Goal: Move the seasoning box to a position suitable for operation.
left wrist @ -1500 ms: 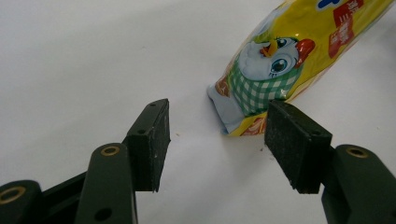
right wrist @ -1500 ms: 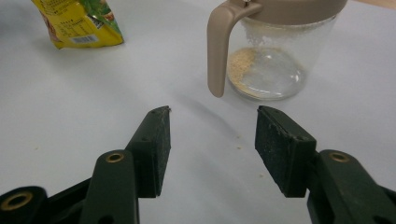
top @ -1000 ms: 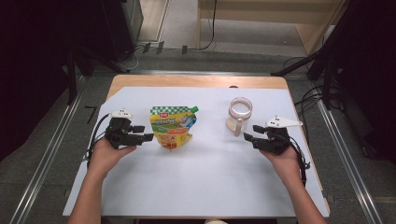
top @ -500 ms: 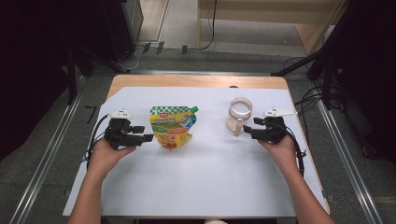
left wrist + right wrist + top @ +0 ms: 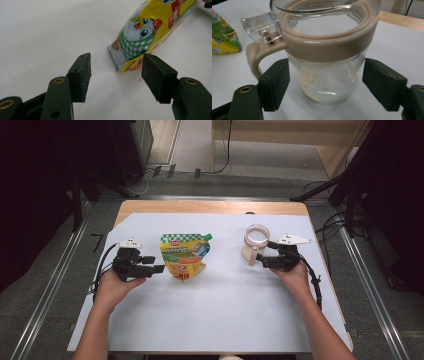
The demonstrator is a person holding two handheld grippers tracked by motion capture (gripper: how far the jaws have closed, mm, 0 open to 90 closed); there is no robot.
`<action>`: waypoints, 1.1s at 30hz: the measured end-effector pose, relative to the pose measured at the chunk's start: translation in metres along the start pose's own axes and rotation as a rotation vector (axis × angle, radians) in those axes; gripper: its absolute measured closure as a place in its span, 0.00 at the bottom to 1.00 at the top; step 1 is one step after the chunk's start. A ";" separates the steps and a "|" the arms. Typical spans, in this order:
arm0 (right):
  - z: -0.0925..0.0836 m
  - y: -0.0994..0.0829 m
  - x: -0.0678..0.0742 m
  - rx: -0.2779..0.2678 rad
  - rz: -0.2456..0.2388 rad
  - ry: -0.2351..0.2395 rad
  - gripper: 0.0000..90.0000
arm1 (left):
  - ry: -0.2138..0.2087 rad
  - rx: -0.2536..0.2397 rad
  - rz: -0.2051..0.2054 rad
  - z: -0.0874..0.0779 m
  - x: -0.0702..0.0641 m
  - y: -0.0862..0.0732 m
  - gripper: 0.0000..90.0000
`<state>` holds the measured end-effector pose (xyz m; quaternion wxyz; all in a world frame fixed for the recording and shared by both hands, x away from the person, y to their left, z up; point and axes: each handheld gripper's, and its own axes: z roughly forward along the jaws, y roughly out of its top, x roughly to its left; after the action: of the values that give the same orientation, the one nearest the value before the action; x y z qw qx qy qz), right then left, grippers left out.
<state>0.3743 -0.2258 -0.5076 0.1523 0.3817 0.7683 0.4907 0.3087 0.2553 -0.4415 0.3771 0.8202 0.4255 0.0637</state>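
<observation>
right gripper (image 5: 325, 85) jaws just opening, straddling glass jar (image 5: 324, 50) | left gripper (image 5: 115, 75) open | pouch (image 5: 150, 30): chick picture, lettering unreadable

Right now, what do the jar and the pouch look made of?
Jar: clear body, glass or hard plastic, can't tell which; see-through with sharp highlights. Its collar and handle: matte beige plastic, by the moulded look. Lid flap: clear glossy plastic.
Pouch: printed flexible film, glossy; it creases and catches glare, with a flat sealed edge.
</observation>
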 end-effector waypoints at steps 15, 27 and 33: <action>0.035 0.007 0.007 -0.029 -0.003 -0.012 0.11 | -0.013 0.002 -0.002 0.000 -0.001 -0.003 0.46; 0.032 0.010 0.013 -0.020 -0.023 -0.032 0.13 | -0.021 -0.005 0.001 -0.004 -0.002 -0.005 0.45; 0.025 0.011 0.014 -0.012 0.006 -0.011 0.13 | -0.037 -0.006 0.006 -0.012 -0.006 -0.005 0.45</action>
<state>0.3852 -0.1971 -0.5084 0.1572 0.3857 0.7635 0.4935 0.2972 0.2592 -0.4352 0.3870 0.8214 0.4159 0.0509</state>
